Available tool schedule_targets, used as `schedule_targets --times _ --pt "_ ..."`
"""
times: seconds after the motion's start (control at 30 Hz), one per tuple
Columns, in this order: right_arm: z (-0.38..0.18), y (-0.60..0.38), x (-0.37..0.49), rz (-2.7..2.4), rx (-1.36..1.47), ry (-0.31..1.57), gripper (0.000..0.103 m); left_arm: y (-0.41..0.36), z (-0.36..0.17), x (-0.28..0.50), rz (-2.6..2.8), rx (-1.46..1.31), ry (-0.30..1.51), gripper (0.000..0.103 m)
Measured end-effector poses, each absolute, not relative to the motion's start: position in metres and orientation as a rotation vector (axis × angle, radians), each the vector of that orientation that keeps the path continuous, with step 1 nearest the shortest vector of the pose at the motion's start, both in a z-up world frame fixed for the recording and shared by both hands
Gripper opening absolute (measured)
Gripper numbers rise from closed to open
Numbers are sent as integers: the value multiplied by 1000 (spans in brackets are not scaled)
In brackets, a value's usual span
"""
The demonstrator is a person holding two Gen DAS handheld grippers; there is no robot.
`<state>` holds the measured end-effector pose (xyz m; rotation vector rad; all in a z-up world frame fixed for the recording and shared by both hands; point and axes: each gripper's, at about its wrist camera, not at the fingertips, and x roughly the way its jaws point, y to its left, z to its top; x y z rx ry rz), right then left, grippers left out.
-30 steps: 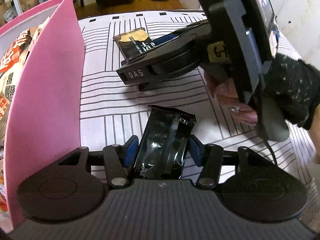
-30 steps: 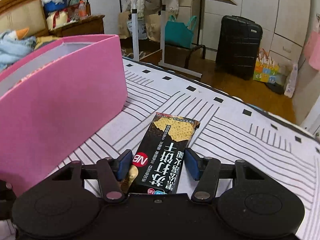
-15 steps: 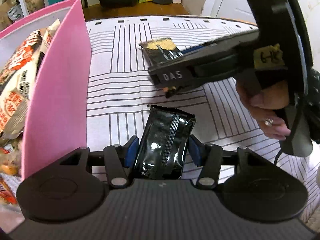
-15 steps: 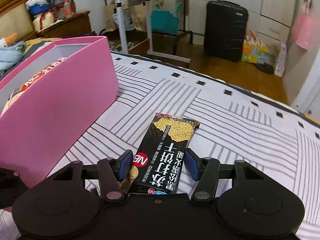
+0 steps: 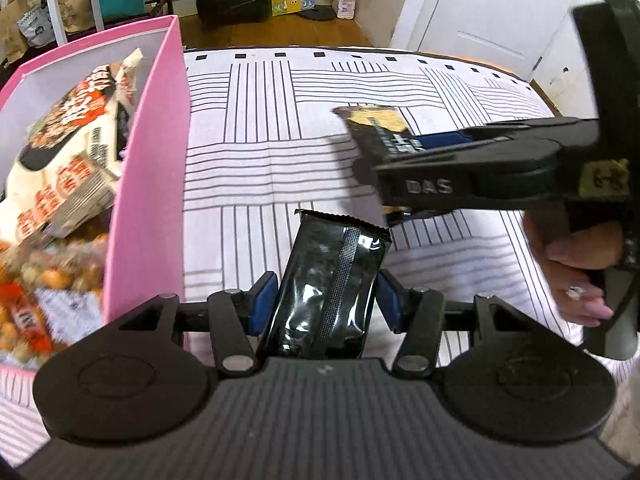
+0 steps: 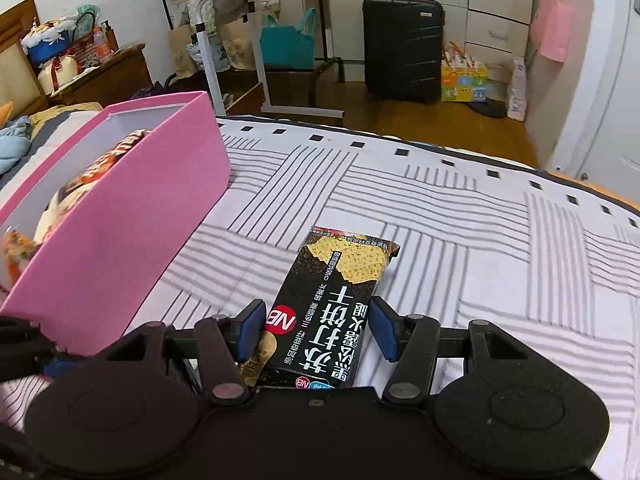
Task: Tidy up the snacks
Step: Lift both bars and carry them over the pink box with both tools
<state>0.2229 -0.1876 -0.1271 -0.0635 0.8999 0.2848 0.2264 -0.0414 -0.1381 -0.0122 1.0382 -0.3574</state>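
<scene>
My left gripper point(image 5: 325, 300) is shut on a shiny black snack packet point(image 5: 326, 292), seam side up, held above the striped cloth point(image 5: 256, 152). To its left stands the pink box point(image 5: 154, 184), with several snack bags point(image 5: 68, 148) inside. My right gripper point(image 6: 316, 326) is shut on a black cracker packet point(image 6: 336, 304) with a red NB logo and a picture of a cracker. In the left wrist view the right gripper point(image 5: 432, 142) comes in from the right with that cracker packet point(image 5: 376, 128), a hand point(image 5: 576, 264) on its handle. The pink box point(image 6: 132, 232) lies left of it.
The striped cloth point(image 6: 460, 240) covers a bed or table that ends at a dark edge by the wooden floor. Beyond stand a black suitcase point(image 6: 404, 44), a side table with bags point(image 6: 288, 40) and a white door point(image 5: 492, 12).
Both grippers have risen with their packets, and the inside of the pink box has come into view. The right gripper has drawn off to the right in the left wrist view.
</scene>
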Motion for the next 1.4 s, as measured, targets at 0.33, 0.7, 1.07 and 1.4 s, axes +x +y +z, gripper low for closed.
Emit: schedule_targets --times 0.33,0.7,1.07,1.4 --pt "-83 -204 145 304 -19 923 61 -24 -113 174 -372 -32 1056 52" --pt "-28 -188 88 382 -39 837 61 22 -40 140 -348 -122 912 52" --pt "3 -130 98 532 -38 713 61 88 -9 152 -247 -245 774 52" --pt "-22 -53 153 597 -74 679 61 140 -32 195 -41 -303 723 52"
